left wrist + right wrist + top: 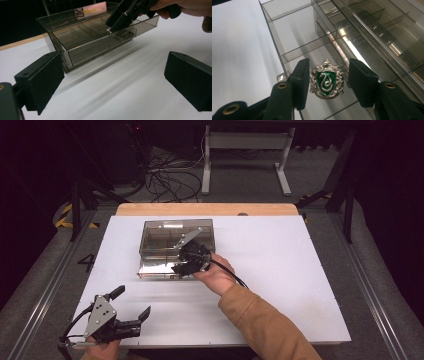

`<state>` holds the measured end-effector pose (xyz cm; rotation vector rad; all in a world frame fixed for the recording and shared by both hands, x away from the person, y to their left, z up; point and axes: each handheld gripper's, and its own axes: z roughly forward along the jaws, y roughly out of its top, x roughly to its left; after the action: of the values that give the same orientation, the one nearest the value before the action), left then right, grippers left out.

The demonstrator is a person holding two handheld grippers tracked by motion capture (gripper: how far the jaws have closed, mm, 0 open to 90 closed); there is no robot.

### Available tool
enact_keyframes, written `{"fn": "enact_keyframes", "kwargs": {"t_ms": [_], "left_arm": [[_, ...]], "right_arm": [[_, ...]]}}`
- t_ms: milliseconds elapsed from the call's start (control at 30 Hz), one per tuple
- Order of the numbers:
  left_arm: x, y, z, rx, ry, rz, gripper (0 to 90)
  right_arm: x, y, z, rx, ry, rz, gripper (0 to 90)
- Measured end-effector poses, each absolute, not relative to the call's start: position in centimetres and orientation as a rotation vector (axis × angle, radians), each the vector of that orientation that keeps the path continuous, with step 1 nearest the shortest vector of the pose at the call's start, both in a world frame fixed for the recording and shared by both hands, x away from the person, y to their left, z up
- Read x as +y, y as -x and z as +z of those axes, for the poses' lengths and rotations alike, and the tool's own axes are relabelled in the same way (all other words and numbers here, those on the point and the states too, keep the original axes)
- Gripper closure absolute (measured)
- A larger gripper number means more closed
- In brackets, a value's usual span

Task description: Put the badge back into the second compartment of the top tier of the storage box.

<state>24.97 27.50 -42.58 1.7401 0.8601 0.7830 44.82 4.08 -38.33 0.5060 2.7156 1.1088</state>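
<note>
L gripper (131, 306) sits idle at lower left, jaws spread w/ nothing between. R gripper (327, 83), frame center, straddles the green crest badge (326, 81) lying flat in the near compartment of the clear organizer box (150, 232); pads slightly apart, not pressing, badge's long axis running away from the jaws.

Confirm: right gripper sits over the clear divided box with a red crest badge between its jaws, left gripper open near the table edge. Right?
Not quite: the badge is green with a silver snake, not red, as the right gripper view shows. Otherwise yes: the right gripper is over the clear divided box, the left gripper open near the table edge.
</note>
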Motion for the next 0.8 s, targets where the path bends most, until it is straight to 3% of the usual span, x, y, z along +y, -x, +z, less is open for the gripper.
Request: {"fn": "enact_keyframes", "kwargs": {"t_ms": [800], "left_arm": [[27.5, -25.0, -42.6, 0.862, -1.738, 0.784, 3.5]], "right_arm": [[1.8, -43.1, -35.0, 2.576, -0.448, 1.298, 38.5]]}}
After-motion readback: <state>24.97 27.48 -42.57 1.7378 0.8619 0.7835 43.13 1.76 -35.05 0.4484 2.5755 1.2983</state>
